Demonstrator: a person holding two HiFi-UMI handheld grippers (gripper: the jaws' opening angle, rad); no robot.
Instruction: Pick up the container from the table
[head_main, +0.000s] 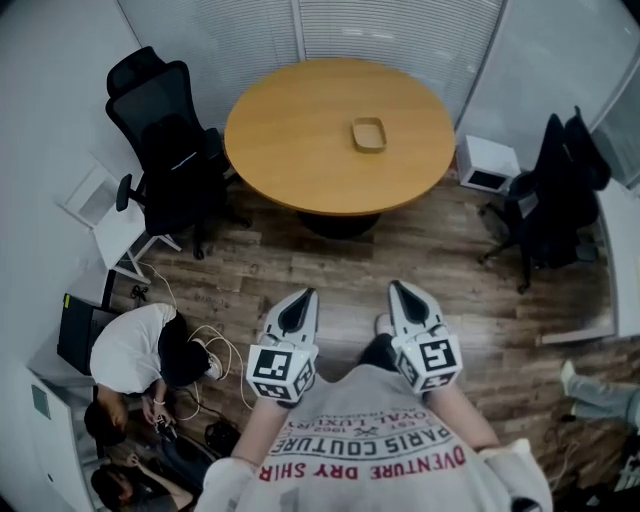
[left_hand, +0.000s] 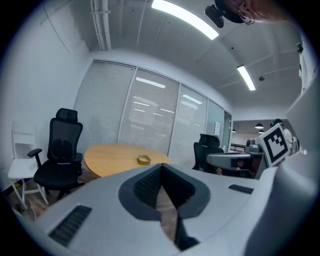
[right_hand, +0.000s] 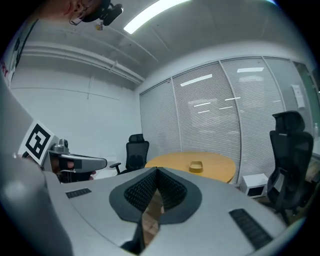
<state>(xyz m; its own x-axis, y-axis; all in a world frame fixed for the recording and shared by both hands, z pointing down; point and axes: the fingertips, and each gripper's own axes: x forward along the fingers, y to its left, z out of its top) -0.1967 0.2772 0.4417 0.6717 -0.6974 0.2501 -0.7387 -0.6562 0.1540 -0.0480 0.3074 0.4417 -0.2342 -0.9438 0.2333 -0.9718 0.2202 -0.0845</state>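
Wood-plank flooring surrounds a round wooden table (head_main: 290, 150) at the far side of the office, and the small tan container (head_main: 368, 134) sits on it alone, right of centre. Near the person's body, well apart from it, the left gripper (head_main: 303, 297) and right gripper (head_main: 399, 288) each have jaws closed tip to tip on nothing. The approach seems not yet begun; the next move likely calls for closing on the table and parting one gripper's jaws around the container's wall.
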